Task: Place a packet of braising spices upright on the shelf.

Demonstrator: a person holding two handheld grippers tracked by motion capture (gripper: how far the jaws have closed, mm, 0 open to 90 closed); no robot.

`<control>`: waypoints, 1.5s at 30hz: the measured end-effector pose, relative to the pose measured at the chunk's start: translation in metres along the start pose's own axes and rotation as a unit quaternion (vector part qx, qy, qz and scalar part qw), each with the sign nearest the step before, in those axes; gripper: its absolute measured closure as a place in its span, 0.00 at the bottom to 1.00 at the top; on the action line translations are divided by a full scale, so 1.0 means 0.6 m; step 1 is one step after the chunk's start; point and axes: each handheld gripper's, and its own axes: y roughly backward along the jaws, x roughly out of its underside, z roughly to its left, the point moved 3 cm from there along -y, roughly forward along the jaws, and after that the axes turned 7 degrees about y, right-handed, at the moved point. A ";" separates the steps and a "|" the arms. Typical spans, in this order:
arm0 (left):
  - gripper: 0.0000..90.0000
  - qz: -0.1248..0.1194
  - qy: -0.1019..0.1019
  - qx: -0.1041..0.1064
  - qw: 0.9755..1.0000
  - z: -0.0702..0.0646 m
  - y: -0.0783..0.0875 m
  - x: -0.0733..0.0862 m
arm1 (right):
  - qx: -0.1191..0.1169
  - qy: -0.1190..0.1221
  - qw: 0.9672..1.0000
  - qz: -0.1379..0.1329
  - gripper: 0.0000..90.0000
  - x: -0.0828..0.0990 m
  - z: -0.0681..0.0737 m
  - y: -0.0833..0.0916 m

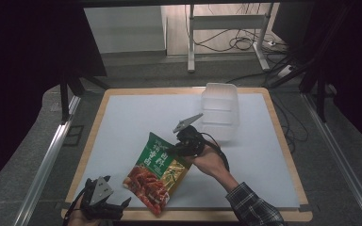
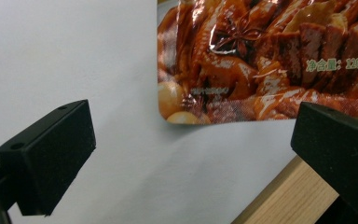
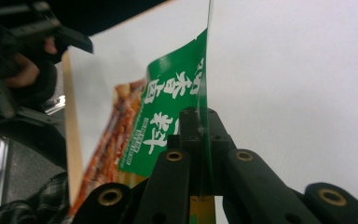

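The right tongs [image 1: 178, 149] pinch the green edge of the spice packet [image 1: 156, 173], lifting it toward the clear container [image 1: 220, 110], while the left tongs [image 1: 117, 205] wait spread on the counter [image 1: 122, 113].

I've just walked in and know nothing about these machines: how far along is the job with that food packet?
Done: the right gripper has shut on the green top edge of the snack packet, and that end is tilted up off the white mat. In hand: lifting it; its lower end seems still on the mat. Left: probably carrying it to the clear plastic container, which looks empty. The left gripper waits open nearby.
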 end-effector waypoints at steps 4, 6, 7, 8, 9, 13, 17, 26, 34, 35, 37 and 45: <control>0.00 -0.005 0.004 -0.001 1.000 0.000 0.000 0.000 | -0.008 0.003 1.000 -0.012 0.99 -0.020 0.009 0.020; 0.00 -0.005 0.005 -0.001 1.000 0.000 0.001 0.000 | -0.010 0.010 1.000 -0.018 0.99 -0.031 0.015 0.030; 0.00 -0.005 0.005 -0.001 1.000 0.000 0.001 0.000 | -0.011 0.011 1.000 -0.021 0.99 -0.039 0.019 0.037; 0.00 -0.005 0.006 -0.001 1.000 0.000 0.001 0.000 | -0.011 0.015 1.000 -0.023 0.99 -0.043 0.021 0.041; 0.00 -0.005 0.007 -0.001 1.000 0.000 0.001 0.000 | -0.010 0.017 0.999 -0.025 0.99 -0.050 0.024 0.047; 0.00 0.000 -0.002 -0.003 1.000 -0.002 0.000 0.000 | -0.009 0.033 0.999 -0.040 0.99 -0.073 0.033 0.072; 0.00 -0.001 -0.004 -0.005 1.000 -0.003 0.000 0.000 | 0.007 0.045 0.998 -0.046 0.99 -0.094 0.038 0.096; 0.00 -0.003 -0.001 -0.006 1.000 -0.001 0.000 0.000 | 0.068 0.044 0.995 -0.056 0.99 -0.116 0.002 0.145; 0.00 -0.008 0.006 -0.006 1.000 0.001 0.002 0.000 | 0.069 0.028 0.995 -0.070 0.99 -0.124 -0.029 0.172; 0.00 -0.009 0.008 -0.006 1.000 0.001 0.002 0.000 | 0.073 0.029 0.995 -0.069 0.99 -0.126 -0.033 0.175; 0.00 -0.009 0.010 -0.007 1.000 0.002 0.003 0.000 | 0.076 0.029 0.994 -0.070 0.99 -0.129 -0.041 0.181; 0.00 -0.011 0.022 -0.007 1.000 0.005 0.003 0.000 | 0.090 0.043 0.992 -0.076 0.99 -0.147 -0.075 0.206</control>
